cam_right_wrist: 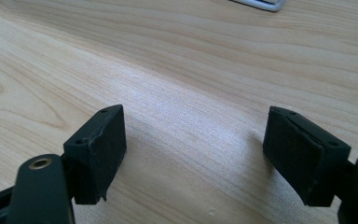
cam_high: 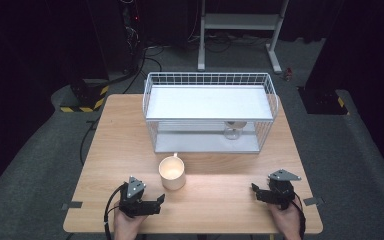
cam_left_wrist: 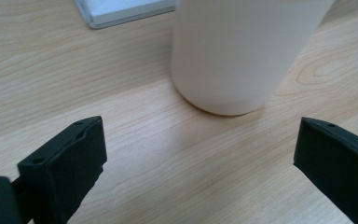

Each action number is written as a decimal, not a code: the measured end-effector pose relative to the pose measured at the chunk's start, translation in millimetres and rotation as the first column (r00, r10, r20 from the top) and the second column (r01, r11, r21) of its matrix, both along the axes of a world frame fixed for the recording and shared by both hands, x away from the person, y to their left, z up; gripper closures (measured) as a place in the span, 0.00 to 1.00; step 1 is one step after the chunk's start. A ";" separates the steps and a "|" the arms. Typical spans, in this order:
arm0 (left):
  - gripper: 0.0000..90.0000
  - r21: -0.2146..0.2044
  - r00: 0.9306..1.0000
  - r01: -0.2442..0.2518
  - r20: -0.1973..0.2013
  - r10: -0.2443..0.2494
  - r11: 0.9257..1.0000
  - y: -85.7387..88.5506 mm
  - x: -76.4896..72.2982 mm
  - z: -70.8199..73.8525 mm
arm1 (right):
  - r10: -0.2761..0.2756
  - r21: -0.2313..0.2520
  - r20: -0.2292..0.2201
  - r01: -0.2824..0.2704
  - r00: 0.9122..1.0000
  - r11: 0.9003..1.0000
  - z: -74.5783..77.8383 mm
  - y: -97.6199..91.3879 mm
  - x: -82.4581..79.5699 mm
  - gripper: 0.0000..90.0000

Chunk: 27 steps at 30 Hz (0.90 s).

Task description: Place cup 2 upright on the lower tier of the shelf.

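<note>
**White mug stands free on the bench, both tools open**

Dark floor and cables surround a pale wooden bench. On its far half stands a white wire rack with a flat white shelf; a small glass item, too dim to name, sits under that shelf toward the right.

Just in front of the rack stands the white mug, upright, its handle turned toward the rack. Left of the mug and nearer the person, the left tool points toward it, jaws spread wide, nothing between them. In the left gripper view the mug rises just beyond the jaw tips, untouched.

Well to the right of the mug, the right tool rests low over bare wood, its jaws apart and holding nothing.
</note>
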<state>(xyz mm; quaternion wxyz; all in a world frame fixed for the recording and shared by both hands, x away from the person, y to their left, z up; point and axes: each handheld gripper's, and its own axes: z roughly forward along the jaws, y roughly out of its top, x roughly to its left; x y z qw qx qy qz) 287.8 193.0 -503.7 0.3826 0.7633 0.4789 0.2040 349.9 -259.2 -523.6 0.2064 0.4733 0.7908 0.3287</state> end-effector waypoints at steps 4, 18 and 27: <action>0.01 0.023 1.000 0.018 0.016 -0.018 1.000 -9.6 1.9 2.0 | 0.000 0.000 0.000 0.000 1.000 1.000 0.0 0.0 0.0 0.24; 0.00 0.022 0.999 0.024 0.041 -0.025 0.999 -24.3 18.4 7.0 | 0.000 0.000 0.000 0.000 1.000 1.000 0.0 0.0 0.0 0.24; 0.00 0.015 0.998 0.039 0.050 -0.040 0.999 -33.5 27.1 11.2 | 0.002 -0.002 0.002 -0.002 1.000 1.000 -0.1 -0.2 0.1 0.24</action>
